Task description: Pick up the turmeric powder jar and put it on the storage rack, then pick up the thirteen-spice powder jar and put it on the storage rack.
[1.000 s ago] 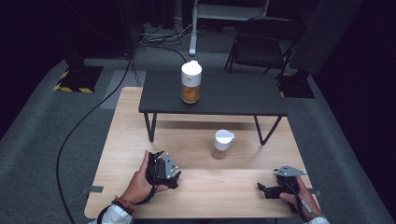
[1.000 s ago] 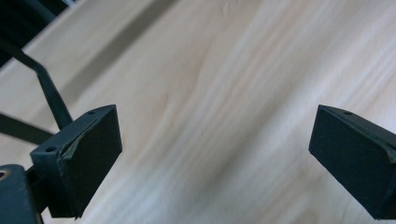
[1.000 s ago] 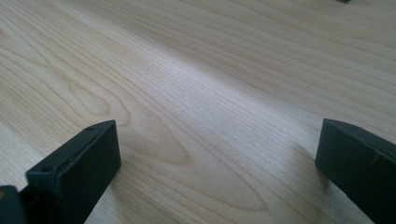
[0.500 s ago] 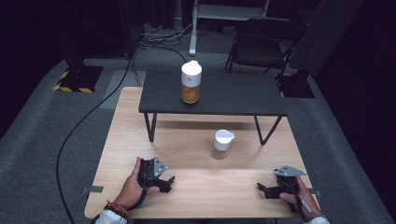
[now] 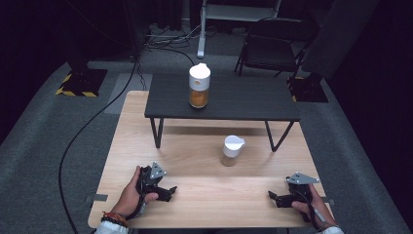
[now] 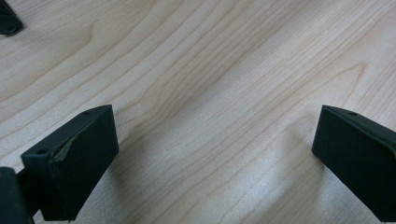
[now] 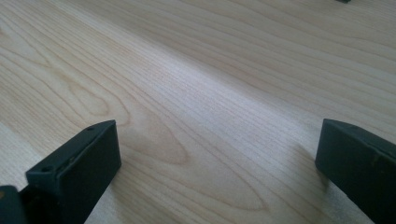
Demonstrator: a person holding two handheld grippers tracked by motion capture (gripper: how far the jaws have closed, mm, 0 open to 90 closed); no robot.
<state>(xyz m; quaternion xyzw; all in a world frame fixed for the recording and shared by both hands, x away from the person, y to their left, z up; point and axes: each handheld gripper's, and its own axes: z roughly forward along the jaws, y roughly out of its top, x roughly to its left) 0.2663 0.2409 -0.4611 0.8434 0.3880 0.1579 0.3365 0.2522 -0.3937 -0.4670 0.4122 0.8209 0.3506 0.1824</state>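
Small white-capped jar [image 5: 233, 150] stands mid-tabletop, nearest my grippers yet well apart from both. My left gripper [image 5: 168, 191] lies near the front-left corner of the tabletop [image 5: 209, 200], jaws just widened — nothing between them; the right gripper [image 5: 272, 197], near the front-right corner, gapes empty too. A taller jar [image 5: 199, 86] tops the black shelf [image 5: 243, 100].

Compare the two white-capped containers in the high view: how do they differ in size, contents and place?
The tall jar stands on the black raised shelf; the small jar stands below it on the wooden table. The tall jar is larger than the small jar. The tall jar holds orange-brown contents; the small jar's look paler tan. Both stand upright with white caps, untouched.
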